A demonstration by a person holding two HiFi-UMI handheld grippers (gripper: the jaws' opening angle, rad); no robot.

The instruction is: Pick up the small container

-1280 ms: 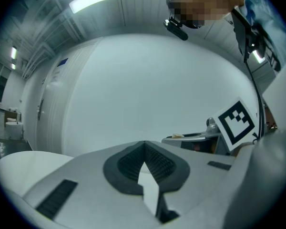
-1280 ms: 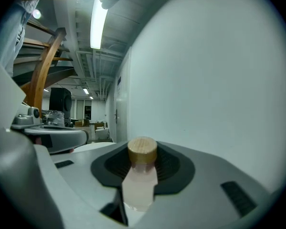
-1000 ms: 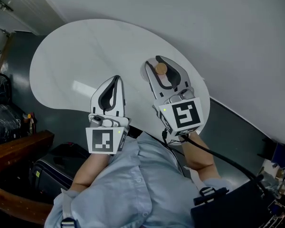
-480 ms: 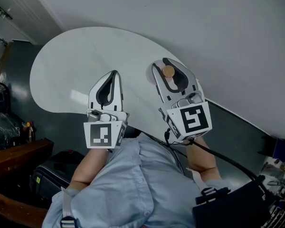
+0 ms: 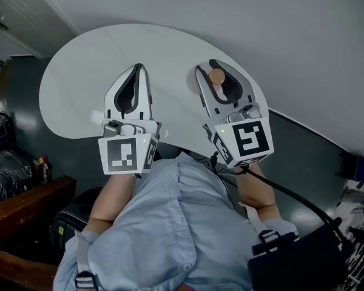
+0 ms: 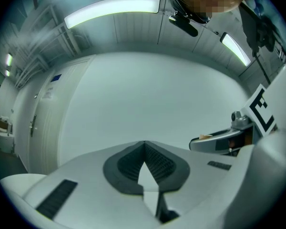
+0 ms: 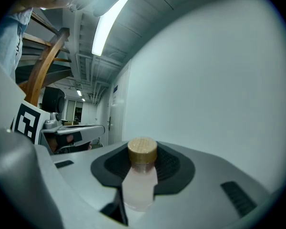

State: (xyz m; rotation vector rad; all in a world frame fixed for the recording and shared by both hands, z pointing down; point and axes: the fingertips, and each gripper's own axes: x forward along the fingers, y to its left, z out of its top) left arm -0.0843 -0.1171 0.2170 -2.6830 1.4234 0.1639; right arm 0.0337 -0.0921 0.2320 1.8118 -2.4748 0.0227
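Small translucent container with cork lid (image 7: pixel 140 182) clamped upright in right tongs (image 5: pixel 216 71), gripped at body so lid stays free, over white rounded bench (image 5: pixel 79 83). Left tongs (image 6: pixel 144 149) pressed together, empty, held aside.

Your small container (image 7: pixel 140 185) looks like frosted, translucent plastic under a grainy, matt wooden cap (image 7: pixel 142 150). The left gripper (image 5: pixel 137 68) and right gripper (image 5: pixel 215 69) have smooth, matt white plastic shells and ribbed dark pads (image 7: pixel 175 167). The table (image 5: pixel 85 83) is smooth and faintly glossy, and your shirt (image 5: pixel 170 223) is soft cloth.

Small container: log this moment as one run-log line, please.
right gripper: shut on small container, cork cap up | left gripper: shut, empty | table: beneath both grippers
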